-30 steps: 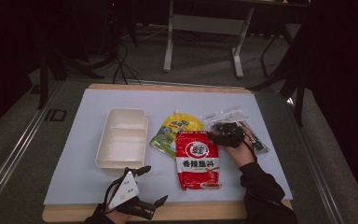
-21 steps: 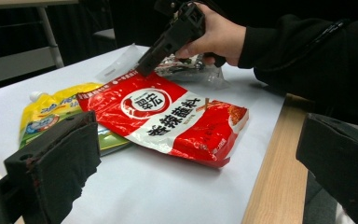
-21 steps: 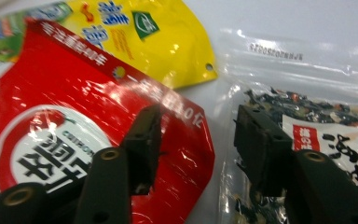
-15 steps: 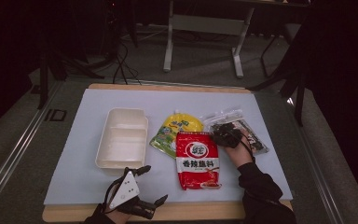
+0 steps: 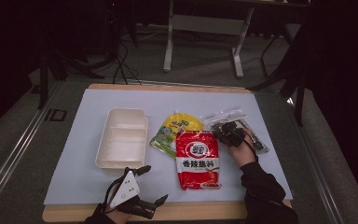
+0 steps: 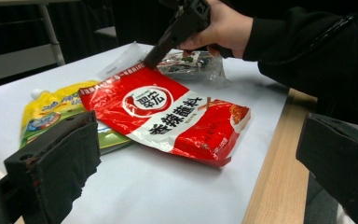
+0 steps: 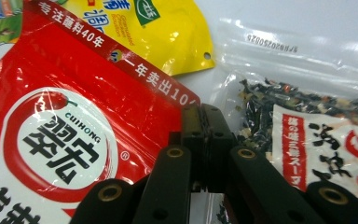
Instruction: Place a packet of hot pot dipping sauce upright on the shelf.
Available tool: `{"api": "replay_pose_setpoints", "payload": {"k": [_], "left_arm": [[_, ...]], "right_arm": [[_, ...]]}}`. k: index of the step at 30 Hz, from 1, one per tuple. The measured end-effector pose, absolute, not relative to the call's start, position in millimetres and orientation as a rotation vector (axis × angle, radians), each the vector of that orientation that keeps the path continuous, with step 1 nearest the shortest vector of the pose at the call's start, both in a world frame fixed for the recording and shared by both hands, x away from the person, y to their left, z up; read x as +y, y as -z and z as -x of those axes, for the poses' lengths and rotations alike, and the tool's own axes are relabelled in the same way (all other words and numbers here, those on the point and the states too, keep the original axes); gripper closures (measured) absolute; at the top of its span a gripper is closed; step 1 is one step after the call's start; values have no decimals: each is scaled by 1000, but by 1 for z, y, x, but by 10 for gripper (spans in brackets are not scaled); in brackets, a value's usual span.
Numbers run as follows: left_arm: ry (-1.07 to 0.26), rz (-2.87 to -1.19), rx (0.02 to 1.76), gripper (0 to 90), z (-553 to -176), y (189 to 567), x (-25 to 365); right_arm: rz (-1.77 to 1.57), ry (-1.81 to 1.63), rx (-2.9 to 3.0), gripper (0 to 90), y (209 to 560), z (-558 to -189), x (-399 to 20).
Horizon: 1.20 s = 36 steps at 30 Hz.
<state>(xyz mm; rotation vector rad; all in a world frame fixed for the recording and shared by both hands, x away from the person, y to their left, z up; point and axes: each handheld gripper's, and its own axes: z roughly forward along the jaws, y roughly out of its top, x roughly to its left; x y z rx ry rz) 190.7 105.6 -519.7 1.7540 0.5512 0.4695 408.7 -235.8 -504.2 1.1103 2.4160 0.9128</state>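
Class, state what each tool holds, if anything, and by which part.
Left tool: open, holds nothing. Right tool: jaws just closed shut, tips where the red packet meets the clear bag; whether either edge is pinched cannot be told.

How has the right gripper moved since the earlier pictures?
Yes: the right gripper moved slightly down-left toward the red seasoning packet, off the clear bag; its jaws have just been closing.

Red pouch (image 7: 51,135) cut off at left edge; clear packet (image 5: 256,140) partly hidden under hand (image 5: 240,150)
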Motion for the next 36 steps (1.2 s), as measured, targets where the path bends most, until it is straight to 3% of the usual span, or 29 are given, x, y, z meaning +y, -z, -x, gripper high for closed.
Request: {"api": "replay_pose_setpoints", "payload": {"k": [13,36], "left_arm": [[-460,-1769,559,7,-193,521,104],[-445,-1785,618,7,-216,493,101]], "right_arm": [[-1022,-994,2390,900,476,-391,-239],[-763,-1220,2294,900,409,-311,-244]]}}
